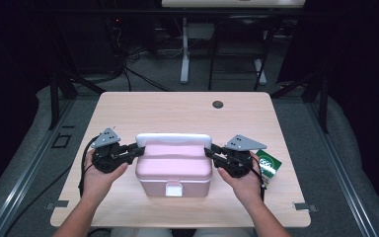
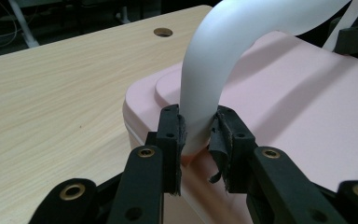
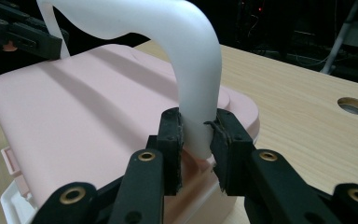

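Observation:
A pink lidded box point(image 1: 173, 168) with a white front latch stands on the wooden table point(image 1: 177, 111), near its front edge. Its white carrying handle point(image 1: 173, 138) stands raised over the lid. My left gripper point(image 1: 138, 150) is shut on the handle's left leg point(image 2: 200, 112), close to where it meets the box point(image 2: 298, 107). My right gripper point(image 1: 210, 152) is shut on the handle's right leg point(image 3: 198, 116) in the same way, with the pink lid point(image 3: 88, 112) beyond it. A hand holds each gripper.
A green and white packet point(image 1: 268, 164) lies on the table just right of my right hand. A round cable hole point(image 1: 218, 104) sits near the table's far edge. Beyond the table are chair and desk legs on a dark floor.

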{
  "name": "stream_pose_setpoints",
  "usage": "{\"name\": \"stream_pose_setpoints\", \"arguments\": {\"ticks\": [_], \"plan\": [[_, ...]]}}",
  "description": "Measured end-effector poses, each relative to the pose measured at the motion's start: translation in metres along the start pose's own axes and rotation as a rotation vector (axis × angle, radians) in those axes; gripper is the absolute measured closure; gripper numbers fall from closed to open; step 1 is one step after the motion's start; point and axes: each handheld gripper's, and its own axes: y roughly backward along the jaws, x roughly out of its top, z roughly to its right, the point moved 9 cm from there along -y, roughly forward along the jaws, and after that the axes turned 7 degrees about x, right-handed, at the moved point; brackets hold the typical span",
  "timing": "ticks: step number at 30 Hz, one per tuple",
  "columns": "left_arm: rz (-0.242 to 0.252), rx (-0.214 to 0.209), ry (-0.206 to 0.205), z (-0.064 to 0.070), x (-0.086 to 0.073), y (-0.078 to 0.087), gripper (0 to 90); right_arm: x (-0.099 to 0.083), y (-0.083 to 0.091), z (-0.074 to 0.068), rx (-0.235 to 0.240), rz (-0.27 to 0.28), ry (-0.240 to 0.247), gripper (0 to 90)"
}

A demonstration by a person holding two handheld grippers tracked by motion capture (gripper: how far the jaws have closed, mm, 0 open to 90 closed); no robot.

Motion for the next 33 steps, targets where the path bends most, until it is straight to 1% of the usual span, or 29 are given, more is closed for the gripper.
{"name": "stream_pose_setpoints", "arguments": {"ticks": [3, 6, 8, 19, 26, 30, 33], "plan": [[0.000, -0.003, 0.003, 0.000, 0.002, 0.002, 73.1, 0.002, 0.000, -0.001, 0.008, 0.005, -0.007, 73.6], [0.002, -0.006, 0.011, -0.001, 0.004, 0.002, 73.1, 0.004, 0.001, -0.001, 0.009, 0.008, -0.003, 73.6], [-0.001, -0.011, 0.008, -0.002, 0.005, 0.003, 73.1, 0.005, 0.001, -0.001, 0.010, 0.010, -0.007, 73.6], [-0.004, -0.032, 0.044, -0.005, 0.014, 0.003, 73.1, 0.014, 0.002, 0.001, 0.015, 0.015, -0.015, 73.6], [-0.002, -0.046, 0.063, -0.008, 0.020, 0.003, 73.0, 0.020, 0.002, 0.004, 0.025, 0.017, -0.054, 73.6], [-0.002, -0.054, 0.070, -0.009, 0.022, 0.003, 73.0, 0.023, 0.002, 0.005, 0.031, 0.017, -0.060, 73.7], [-0.003, -0.056, 0.064, -0.009, 0.021, 0.003, 72.8, 0.023, 0.002, 0.006, 0.038, 0.017, -0.067, 73.7]]}}
